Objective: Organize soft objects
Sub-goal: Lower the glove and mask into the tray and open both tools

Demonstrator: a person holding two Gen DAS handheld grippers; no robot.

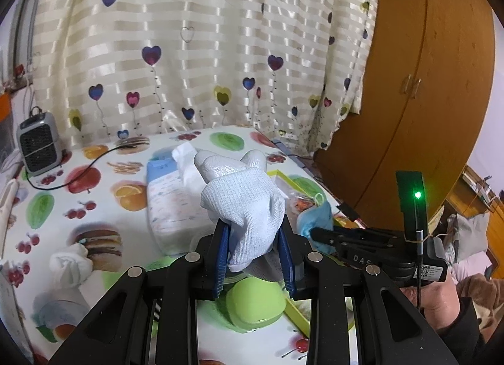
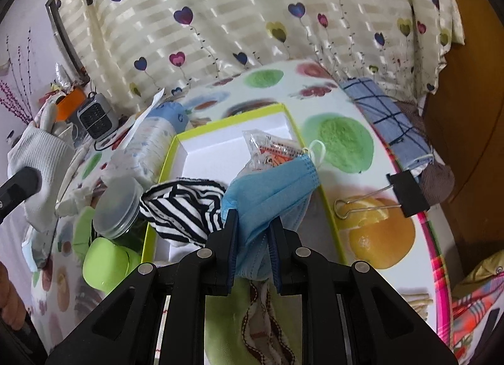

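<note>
Left wrist view: left gripper (image 1: pixel 253 247) clamped on a white work glove (image 1: pixel 244 198), fingers of the glove pointing away toward the curtain (image 1: pixel 195 43). Glove is lifted off the fruit-print tablecloth (image 1: pixel 78 195). Just beyond it lies a tissue pack (image 1: pixel 168 204), lengthwise; a rolled white sock (image 1: pixel 71 265) sits well apart at the left, near the table's near edge. Small grey heater (image 1: pixel 37 144) at the far left corner, cord trailing. Green pouch (image 1: pixel 255 305) directly beneath the jaws.

Right wrist view: right gripper (image 2: pixel 252 240) closed on a blue face mask (image 2: pixel 271 188), held over the near end of the yellow-rimmed box (image 2: pixel 230 119). Inside the box: a striped cloth (image 2: pixel 186 210) draped over the near-left rim, a clear snack packet (image 2: pixel 271 147) behind the mask (far half of the box floor bare white). Binder clip (image 2: pixel 406 190) on the right table edge, beside a checked cloth (image 2: pixel 381 113). Round clear lid (image 2: pixel 118 204) just left of the box. Open cloth between box and right edge.
</note>
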